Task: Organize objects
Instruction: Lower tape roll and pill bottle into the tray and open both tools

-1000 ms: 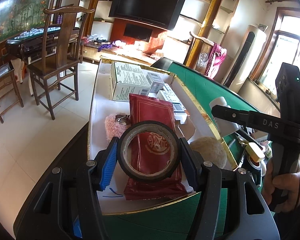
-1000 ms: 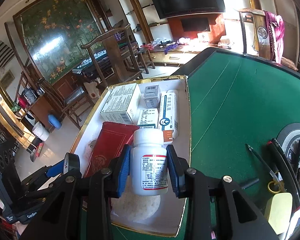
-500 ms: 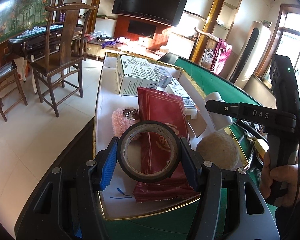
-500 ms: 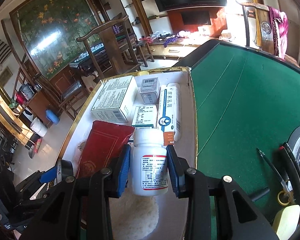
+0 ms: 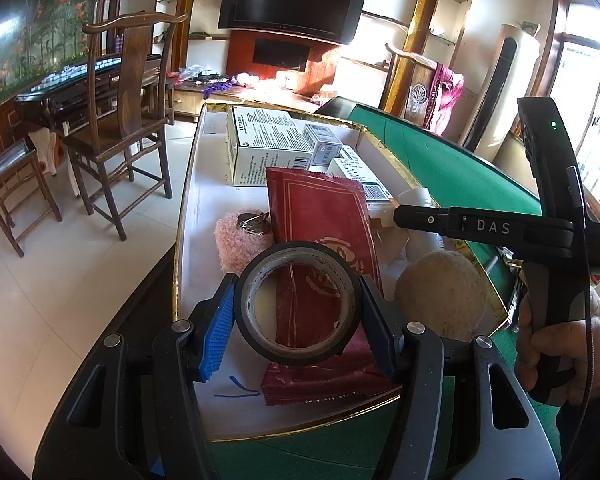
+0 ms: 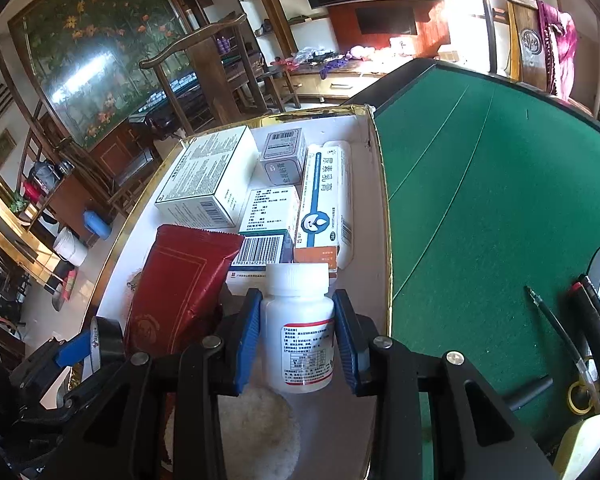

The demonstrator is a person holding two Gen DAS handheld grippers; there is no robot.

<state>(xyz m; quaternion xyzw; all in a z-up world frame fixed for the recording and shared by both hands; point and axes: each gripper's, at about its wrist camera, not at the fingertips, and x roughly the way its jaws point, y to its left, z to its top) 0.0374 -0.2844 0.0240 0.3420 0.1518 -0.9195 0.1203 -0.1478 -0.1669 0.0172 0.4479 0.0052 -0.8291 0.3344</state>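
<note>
Left gripper (image 5: 298,306), lower centre, clamps a tape roll (image 5: 298,304) above the tray (image 5: 188,216). Right gripper (image 6: 296,338), lower centre, grasps 1 white bottle (image 6: 298,328).

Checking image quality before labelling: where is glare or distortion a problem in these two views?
Left wrist view: the window is blown out and sunlight washes the TV cabinet; fisheye bends the box rim. Right wrist view: glare on the mural; the white bottle label stays sharp.
</note>
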